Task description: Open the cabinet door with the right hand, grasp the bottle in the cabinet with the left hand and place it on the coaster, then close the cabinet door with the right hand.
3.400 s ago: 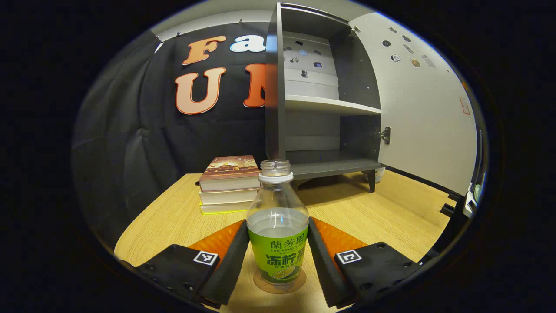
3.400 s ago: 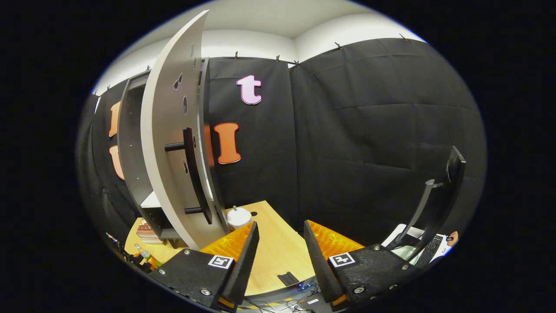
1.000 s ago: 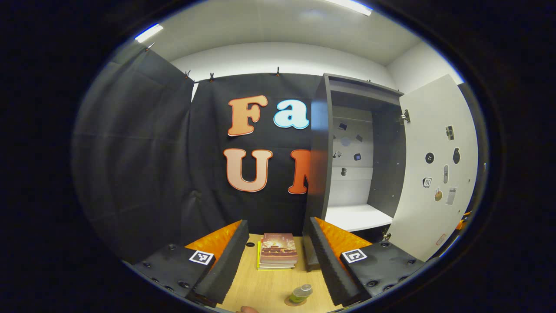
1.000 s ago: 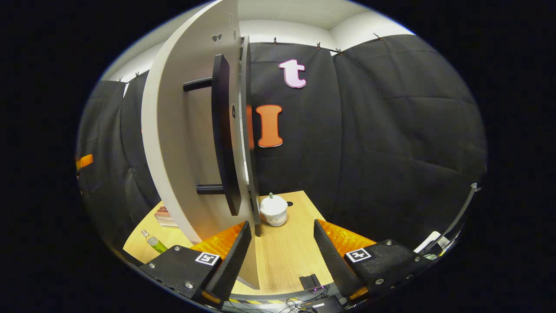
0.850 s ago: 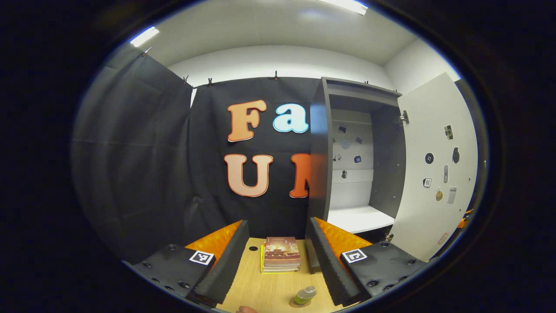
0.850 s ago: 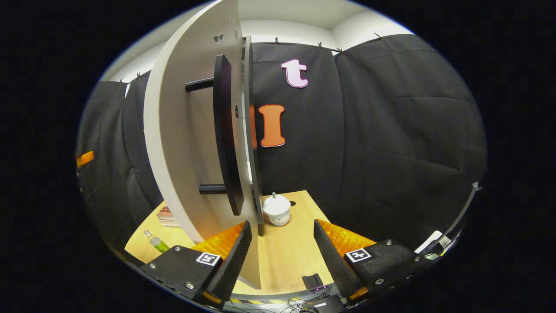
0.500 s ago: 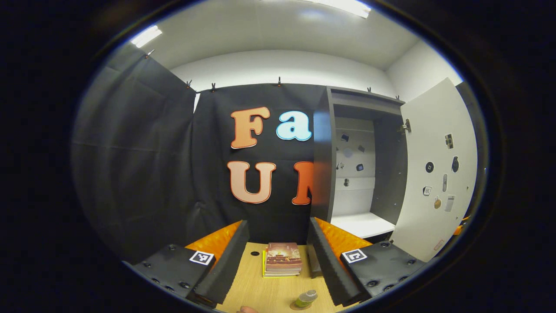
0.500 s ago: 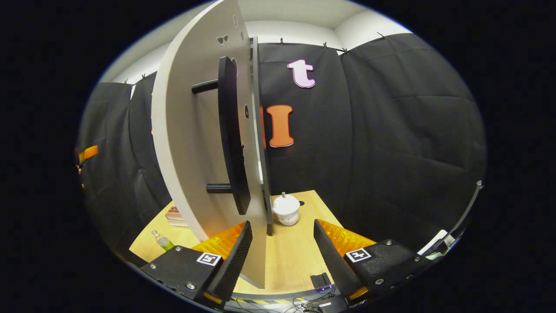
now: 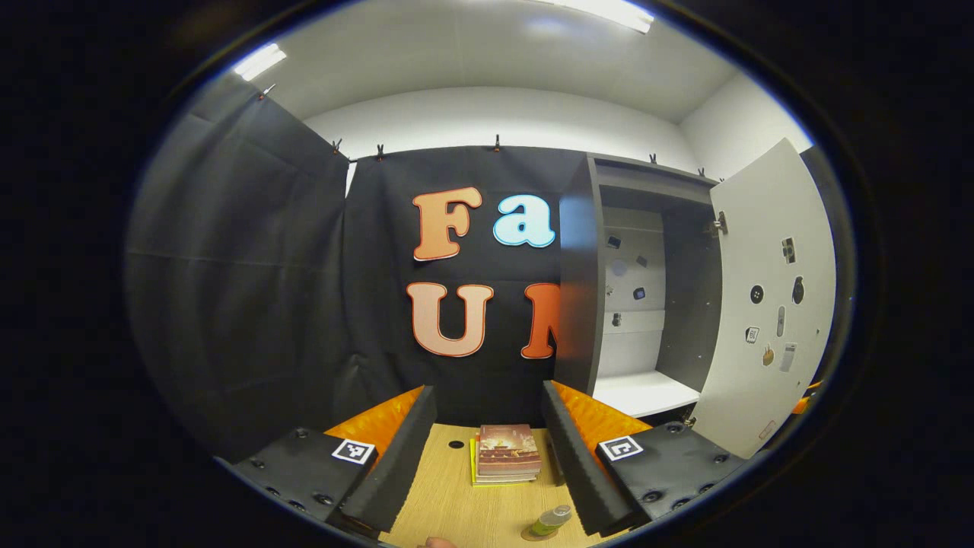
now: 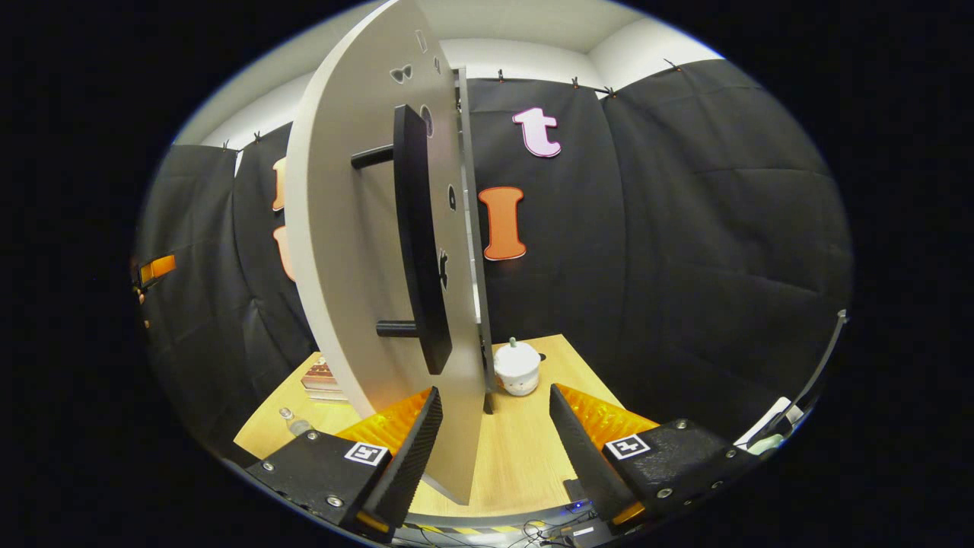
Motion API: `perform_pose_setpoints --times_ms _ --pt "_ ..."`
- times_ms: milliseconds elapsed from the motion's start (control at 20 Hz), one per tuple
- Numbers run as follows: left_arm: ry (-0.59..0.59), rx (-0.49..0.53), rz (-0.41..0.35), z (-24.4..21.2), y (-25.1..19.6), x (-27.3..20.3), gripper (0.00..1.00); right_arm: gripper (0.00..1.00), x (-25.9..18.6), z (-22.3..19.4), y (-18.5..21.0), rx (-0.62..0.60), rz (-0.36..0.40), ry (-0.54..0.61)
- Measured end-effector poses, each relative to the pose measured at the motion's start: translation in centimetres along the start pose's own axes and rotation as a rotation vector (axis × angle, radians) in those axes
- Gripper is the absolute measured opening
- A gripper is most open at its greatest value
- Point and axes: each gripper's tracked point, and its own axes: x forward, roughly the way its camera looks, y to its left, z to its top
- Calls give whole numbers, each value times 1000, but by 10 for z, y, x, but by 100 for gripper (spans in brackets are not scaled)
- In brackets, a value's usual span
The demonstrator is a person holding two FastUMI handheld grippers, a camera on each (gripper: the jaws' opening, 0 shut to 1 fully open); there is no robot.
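Observation:
The green-labelled bottle (image 9: 552,519) stands without a cap on the round coaster (image 9: 536,536) on the wooden table, low between my left gripper's fingers and far below them. My left gripper (image 9: 487,388) is open and holds nothing. The dark cabinet (image 9: 582,304) stands open, its pale door (image 9: 768,304) swung out to the right. In the right gripper view the door (image 10: 358,251) and its black bar handle (image 10: 417,243) are close in front. My right gripper (image 10: 495,391) is open, the door's free edge between its fingers and nearest the left one. The bottle (image 10: 293,421) shows small at lower left.
A stack of books (image 9: 506,454) lies on the table (image 9: 449,510) left of the cabinet. A white lidded jar (image 10: 517,369) sits behind the door near the table's far edge. Cables and a small device lie below the table's front edge.
My left gripper has let go of the bottle on the coaster and risen high above it. My right gripper has closed in on the door, whose free edge now sits between its fingers.

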Motion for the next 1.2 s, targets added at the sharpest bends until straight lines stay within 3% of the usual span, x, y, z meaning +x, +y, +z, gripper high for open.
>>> perform_pose_setpoints --times_ms 150,200,350,400,650,700,750,800,950,1000,1150,1200 --pt "-9 12 8 3 14 -2 91 98 3 1 6 -16 24 -2" --pt "-11 18 15 3 20 -2 91 89 2 1 9 -15 33 -2" --pt "-7 27 30 0 37 -4 91 89 3 1 13 -12 53 0" --pt "-3 27 32 -1 41 -4 91 98 3 1 14 -17 57 -1" --pt "-5 37 47 -1 65 -3 92 98 8 3 28 -33 89 -2" --pt "-4 38 49 -2 68 -1 92 89 9 3 31 -35 95 -2" --pt "-4 38 49 -1 72 -1 92 98 10 3 34 -37 101 -3" --pt "-2 39 50 -3 76 0 92 89 10 3 35 -36 106 -3" --pt "5 41 56 -6 88 0 91 89 13 5 43 -23 125 -9" --pt "6 40 56 -6 92 1 91 98 14 5 46 -22 133 -9" --pt "8 47 65 -8 105 1 91 98 18 6 53 -23 154 -12" --pt "6 48 70 -8 110 2 92 89 19 6 56 -21 161 -13"
